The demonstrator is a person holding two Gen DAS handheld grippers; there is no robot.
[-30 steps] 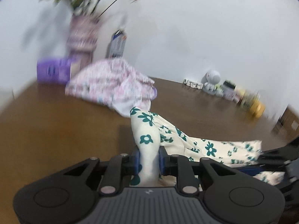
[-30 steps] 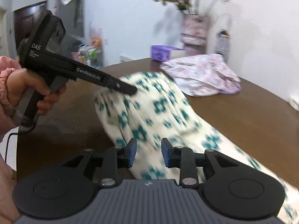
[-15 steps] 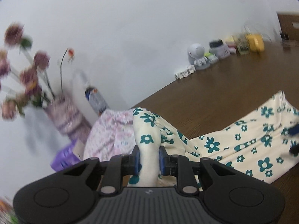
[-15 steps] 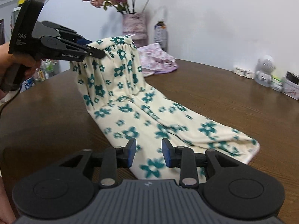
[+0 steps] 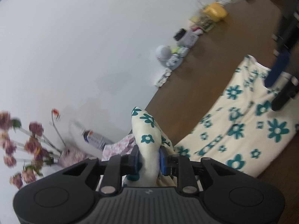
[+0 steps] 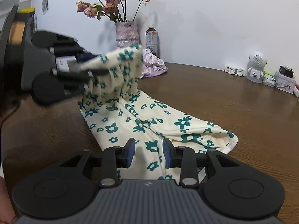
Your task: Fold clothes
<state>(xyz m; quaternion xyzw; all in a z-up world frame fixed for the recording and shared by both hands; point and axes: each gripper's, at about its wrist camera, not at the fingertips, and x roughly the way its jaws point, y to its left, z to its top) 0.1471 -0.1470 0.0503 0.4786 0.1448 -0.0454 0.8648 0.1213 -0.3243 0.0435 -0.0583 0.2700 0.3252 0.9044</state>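
A: Where's stuff rel. to the vase (image 6: 127,34)?

B: Vase stands on the table (image 6: 233,100), at the wall. Bottle (image 6: 151,39) just right of it. Second garment (image 6: 153,65) lies in front of the bottle.

A: The trousers (image 6: 142,119)?

B: On the table, in front of the vase. Waist end lifted, in the left gripper (image 5: 149,157) jaws. Right gripper (image 6: 149,152) over the leg end.

A: The speaker figure (image 6: 255,66)?

B: Far right of the vase, along the wall.
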